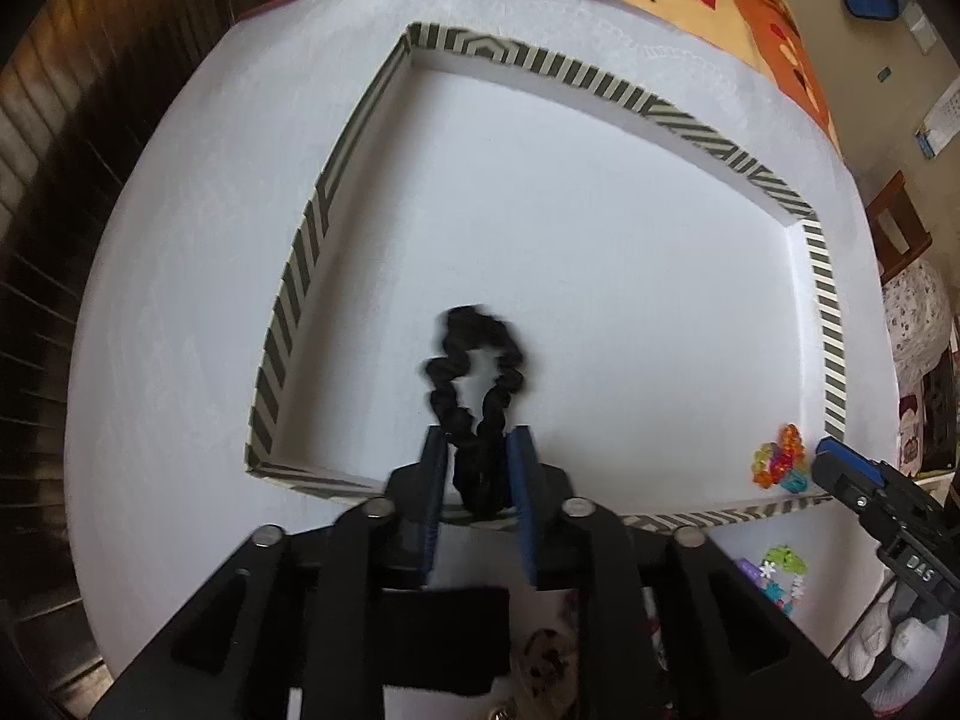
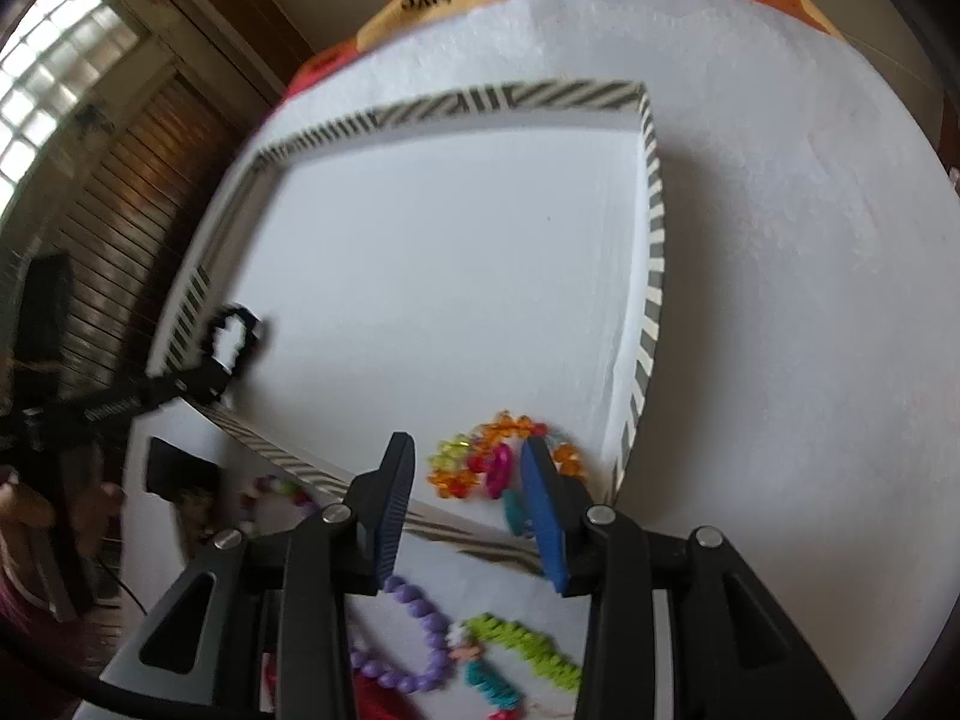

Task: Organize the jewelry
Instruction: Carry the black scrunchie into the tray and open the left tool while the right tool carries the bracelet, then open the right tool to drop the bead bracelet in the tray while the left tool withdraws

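1. Hard to make out: the lower end of the black scrunchie (image 1: 474, 384) sinks between the left tool's (image 1: 478, 456) blue pads, so I cannot tell if the pads press it or merely flank it. In the right wrist view that tool is a blurred dark shape at the tray's left wall.
2. Cut off: a purple bead bracelet (image 2: 414, 642) and a green and teal bead string (image 2: 522, 654) lie on the white counter (image 2: 780, 300) behind the right tool's frame, partly hidden.
3. Pose: both tools point steeply down over the tray's near wall. The right tool (image 2: 471, 468) has its fingers spread, nothing pinched; the orange, yellow and pink bead bracelet (image 2: 498, 456) lies on the tray floor just past its tips, near the right corner.
4. Materials: the tray (image 1: 690, 120) is shallow and rectangular, white inside, with black-and-cream striped walls. The scrunchie is ruffled fabric; the beads look glossy and translucent.
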Motion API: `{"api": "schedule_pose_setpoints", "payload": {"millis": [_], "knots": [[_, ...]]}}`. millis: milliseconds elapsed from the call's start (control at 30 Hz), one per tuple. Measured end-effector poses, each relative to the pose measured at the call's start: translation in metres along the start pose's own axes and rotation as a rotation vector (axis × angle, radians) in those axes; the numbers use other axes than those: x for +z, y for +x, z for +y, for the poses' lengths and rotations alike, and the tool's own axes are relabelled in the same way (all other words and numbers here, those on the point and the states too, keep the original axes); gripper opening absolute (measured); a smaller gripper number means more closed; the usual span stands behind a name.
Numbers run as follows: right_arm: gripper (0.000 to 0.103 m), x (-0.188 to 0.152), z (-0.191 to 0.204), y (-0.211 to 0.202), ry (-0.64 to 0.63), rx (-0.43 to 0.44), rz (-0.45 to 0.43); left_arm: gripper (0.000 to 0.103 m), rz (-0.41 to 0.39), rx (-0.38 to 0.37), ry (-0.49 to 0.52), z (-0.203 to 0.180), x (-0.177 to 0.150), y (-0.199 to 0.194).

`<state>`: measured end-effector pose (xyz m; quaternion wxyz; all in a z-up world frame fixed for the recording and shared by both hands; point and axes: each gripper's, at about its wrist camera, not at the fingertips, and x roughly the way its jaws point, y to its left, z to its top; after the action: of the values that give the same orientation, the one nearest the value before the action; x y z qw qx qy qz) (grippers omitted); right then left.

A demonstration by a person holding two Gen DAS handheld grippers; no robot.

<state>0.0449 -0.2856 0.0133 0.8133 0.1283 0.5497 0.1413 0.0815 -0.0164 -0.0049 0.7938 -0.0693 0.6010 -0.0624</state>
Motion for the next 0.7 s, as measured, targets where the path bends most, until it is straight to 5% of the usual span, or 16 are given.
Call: {"api": "schedule_pose_setpoints", "payload": {"millis": [400,700], "knots": [[0.044,-0.038,0.024,-0.085,-0.090,0.005,-0.124,0.026,-0.174,0.013,-0.015,-0.009,-0.044,-0.099],[0.045,-0.091,0.031,-0.122,-0.117,0.017,-0.144,0.026,-0.213,0.051,0.004,-0.033,-0.098,-0.131]]}}
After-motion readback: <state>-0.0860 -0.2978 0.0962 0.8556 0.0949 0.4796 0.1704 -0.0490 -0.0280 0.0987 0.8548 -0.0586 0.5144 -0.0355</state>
